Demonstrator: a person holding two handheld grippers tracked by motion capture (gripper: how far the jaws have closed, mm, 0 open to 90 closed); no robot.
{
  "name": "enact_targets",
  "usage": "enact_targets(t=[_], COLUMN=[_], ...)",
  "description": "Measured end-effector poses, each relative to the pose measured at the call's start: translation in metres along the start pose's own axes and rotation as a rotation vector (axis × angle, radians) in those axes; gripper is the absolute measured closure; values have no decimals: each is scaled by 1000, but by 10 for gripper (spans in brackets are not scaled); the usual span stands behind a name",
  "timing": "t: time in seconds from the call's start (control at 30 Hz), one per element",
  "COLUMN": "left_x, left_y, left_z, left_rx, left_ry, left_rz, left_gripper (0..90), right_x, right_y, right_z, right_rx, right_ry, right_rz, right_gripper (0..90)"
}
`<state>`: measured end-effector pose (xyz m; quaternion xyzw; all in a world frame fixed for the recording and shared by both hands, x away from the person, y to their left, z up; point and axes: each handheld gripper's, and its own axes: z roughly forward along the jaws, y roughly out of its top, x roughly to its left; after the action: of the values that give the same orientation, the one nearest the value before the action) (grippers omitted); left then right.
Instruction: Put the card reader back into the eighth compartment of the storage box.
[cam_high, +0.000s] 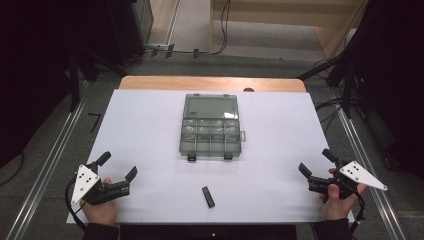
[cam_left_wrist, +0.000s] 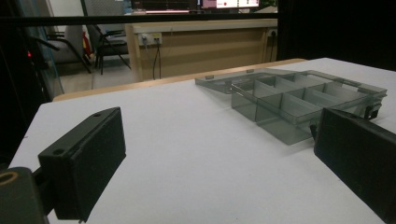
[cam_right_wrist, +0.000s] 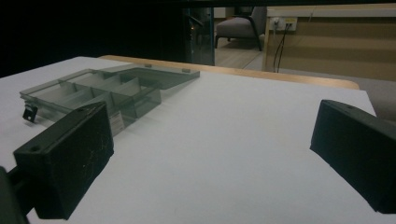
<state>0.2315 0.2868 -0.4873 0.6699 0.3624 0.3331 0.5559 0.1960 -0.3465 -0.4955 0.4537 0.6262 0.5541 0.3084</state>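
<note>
Clearly both grippers, left (cam_high: 119, 168) and right (cam_high: 314, 161), have their fingers spread wide, holding nothing. Between them the small black stick (cam_high: 208, 196) looks light, stiff and rather slick; I'd pinch its long sides.

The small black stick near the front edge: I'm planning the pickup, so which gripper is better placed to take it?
Probably left. The left gripper, jaws open, sits nearer the black stick than the right gripper.

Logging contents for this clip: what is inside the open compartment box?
The compartment box lies open, lid flat behind it. The compartments look empty in both claw views, dividers bare. The near-row floors are hidden by the smoky walls. The small black stick lies outside on the table.
</note>
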Motion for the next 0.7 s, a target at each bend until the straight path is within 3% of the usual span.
enact_targets(t=[0.4,0.7], left_x=[-1,-1], left_y=[0,0], left_z=[1,1], left_rx=[7,12], left_ry=[-5,-5], left_rz=[7,12], left_gripper=[23,23], right_x=[16,35], right_y=[11,25], right_z=[6,16], right_rx=[9,6], right_ry=[41,133], right_rz=[1,-18], right_gripper=[0,0])
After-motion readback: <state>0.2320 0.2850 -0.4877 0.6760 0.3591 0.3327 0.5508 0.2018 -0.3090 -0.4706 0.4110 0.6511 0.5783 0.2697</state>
